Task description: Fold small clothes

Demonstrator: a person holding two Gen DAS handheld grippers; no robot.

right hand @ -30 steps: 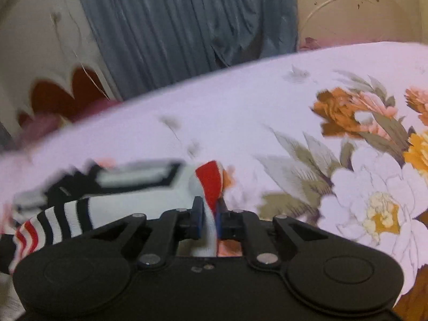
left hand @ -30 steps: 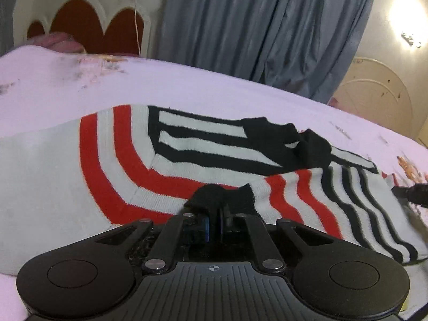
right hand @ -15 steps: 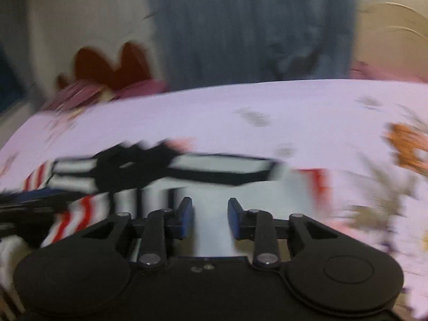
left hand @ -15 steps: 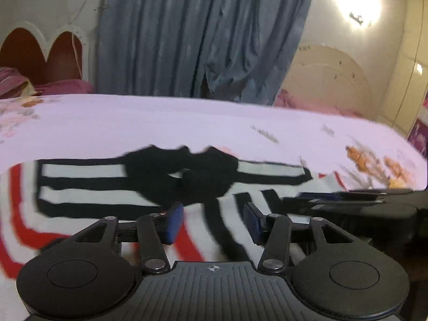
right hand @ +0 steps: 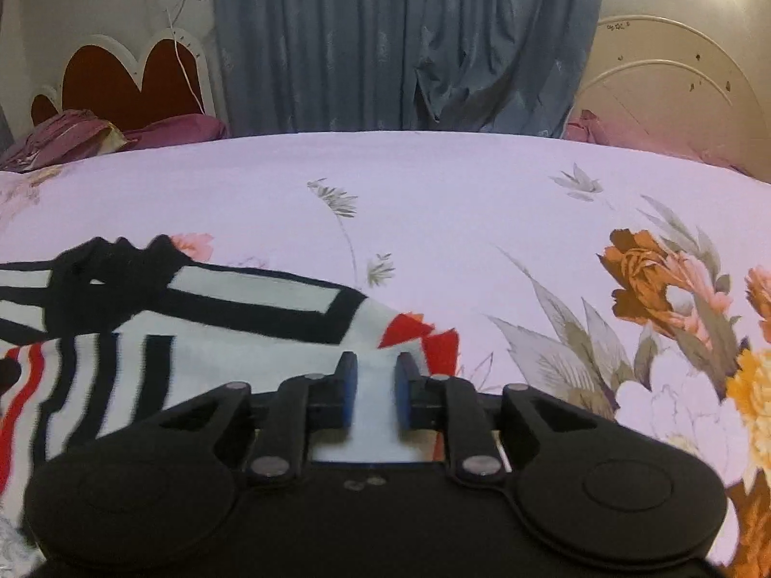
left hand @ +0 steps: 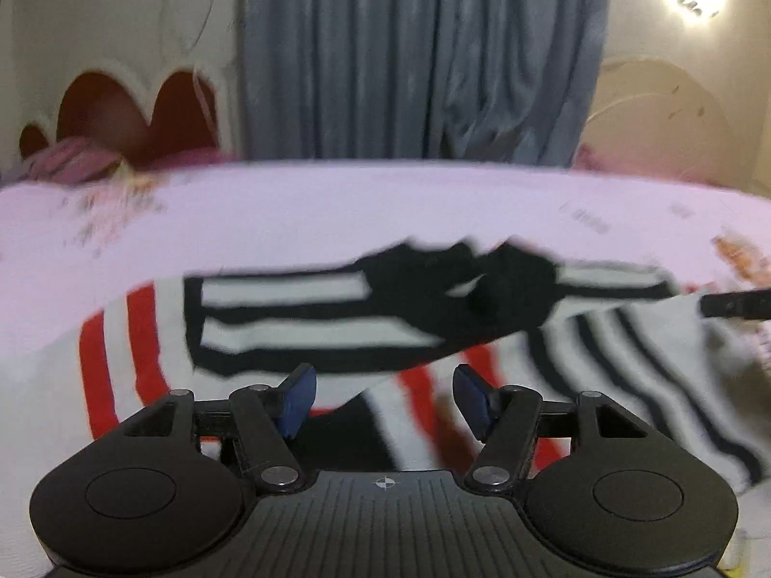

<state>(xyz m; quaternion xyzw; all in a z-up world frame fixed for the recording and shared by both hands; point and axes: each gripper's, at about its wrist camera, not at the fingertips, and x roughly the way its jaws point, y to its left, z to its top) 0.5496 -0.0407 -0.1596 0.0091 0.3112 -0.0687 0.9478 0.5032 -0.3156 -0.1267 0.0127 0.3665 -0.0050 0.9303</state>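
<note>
Bed (right hand: 433, 183), lilac floral sheet, fills most of both views. Blue-grey curtain (right hand: 385, 38) hangs behind it; a scalloped red headboard (right hand: 130, 72) stands to the curtain's left, a cream arched one (right hand: 674, 96) to its right.

Small striped garment (left hand: 313, 318) lies flat on the sheet: white knit, red bands, black bands, sleeves folded in so the black cuffs meet near the middle. In the right wrist view it covers the lower left, one corner with red reaching under the tool.

Left gripper (left hand: 383, 397): jaws spread wide, just been opening, hanging over the cloth with nothing pinched; picture blurred.

Right gripper (right hand: 375, 392): jaws set narrow, just been closing a little, a gap showing between the blue pads (right hand: 348, 395). White cloth shows through the gap, below; pads not pressing it.
</note>
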